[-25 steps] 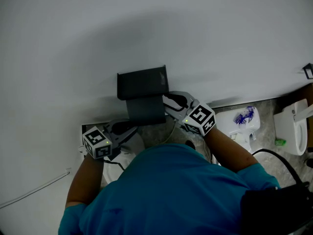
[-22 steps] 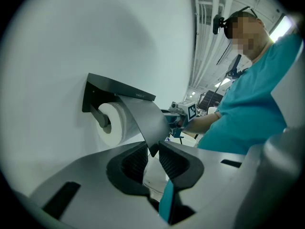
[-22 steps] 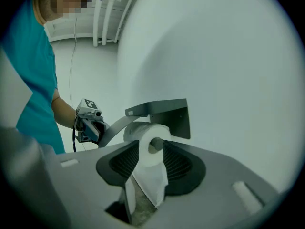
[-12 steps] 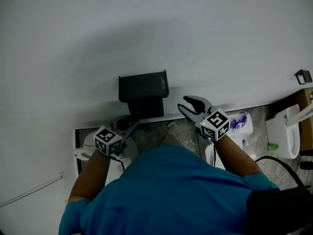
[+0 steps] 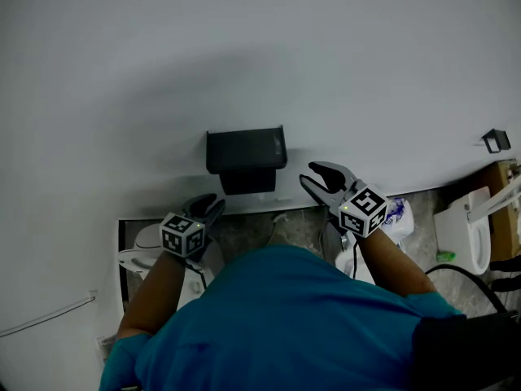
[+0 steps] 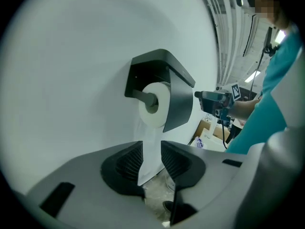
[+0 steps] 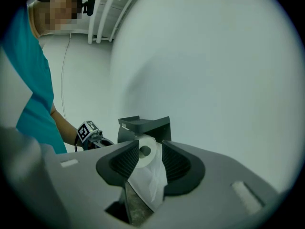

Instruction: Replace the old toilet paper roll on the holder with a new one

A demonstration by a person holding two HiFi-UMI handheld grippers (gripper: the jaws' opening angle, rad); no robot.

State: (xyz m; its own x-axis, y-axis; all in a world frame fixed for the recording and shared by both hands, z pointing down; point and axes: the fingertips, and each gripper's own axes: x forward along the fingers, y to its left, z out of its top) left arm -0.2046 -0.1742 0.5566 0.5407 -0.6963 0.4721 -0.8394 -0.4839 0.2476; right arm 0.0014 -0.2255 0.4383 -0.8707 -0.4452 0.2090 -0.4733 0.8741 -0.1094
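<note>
Wall (image 5: pixel 244 39): plain and pale; the holder is mounted on it above a stone-patterned floor (image 5: pixel 252 230)

Holder (image 5: pixel 245 149): dark, box-shaped and hooded; a spindle is carried under the hood, and which end is free cannot be told

Left gripper (image 5: pixel 210 206): held below and to the left of the holder, apart from it; its jaws have just been opening and are parted, with nothing gripped; the loose sheet is seen only beyond the gap

Right gripper (image 5: pixel 311 175): held near the holder's right side, not touching it; the jaws are spread and nothing is clasped

Roll (image 6: pixel 155 109): white, seated on the spindle under the hood. It is judged light, soft and easily crushed, and likely to unwind if tugged. It is best taken across its outer body with a gentle squeeze and slid along the spindle

Sheet (image 6: pixel 150 147): a limp tail hung below the roll; it would be torn if pulled, so it is not a place to be held
</note>
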